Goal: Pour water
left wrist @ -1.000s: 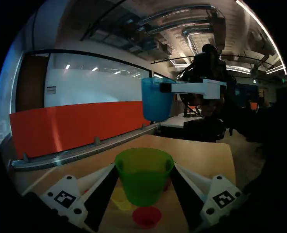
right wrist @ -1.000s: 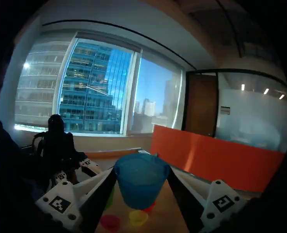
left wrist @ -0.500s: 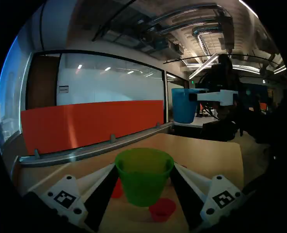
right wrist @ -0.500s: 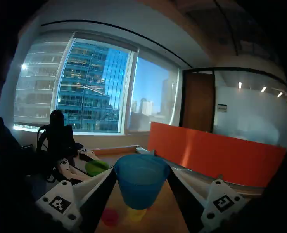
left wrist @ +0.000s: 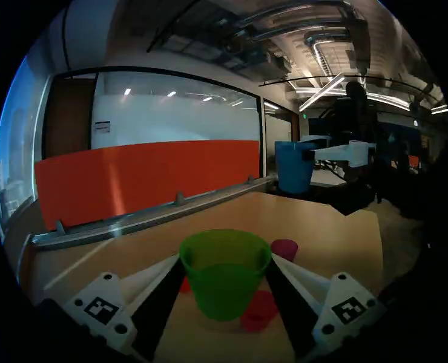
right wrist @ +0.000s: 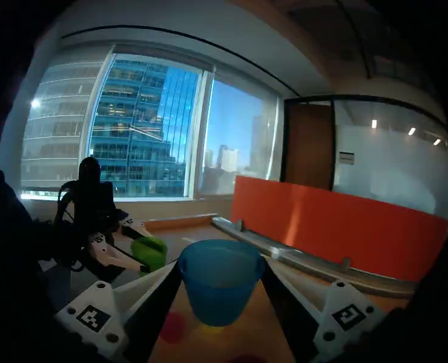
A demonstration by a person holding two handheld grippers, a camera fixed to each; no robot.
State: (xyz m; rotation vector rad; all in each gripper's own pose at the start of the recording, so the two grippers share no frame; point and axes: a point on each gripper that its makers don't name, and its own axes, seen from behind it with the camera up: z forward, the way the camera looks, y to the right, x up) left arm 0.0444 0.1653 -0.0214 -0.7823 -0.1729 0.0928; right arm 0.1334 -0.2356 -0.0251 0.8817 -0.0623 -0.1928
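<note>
Tall windows face glass towers under blue sky. A wooden door stands beside a frosted glass wall with an orange panel below. The pale wooden worktop has a metal rail along its edge. Bare ducts and strip lights run overhead.

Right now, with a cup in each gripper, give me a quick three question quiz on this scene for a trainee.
1. True or false: the left gripper holds a green cup upright between its fingers.
2. Which cup sits between the fingers of the right gripper? A, a red one. B, a blue one. C, a yellow one.
3. Fill in the gap: the long panel standing behind the far edge of the table is coloured ____.

Key
1. True.
2. B, the blue cup.
3. Orange.
</note>
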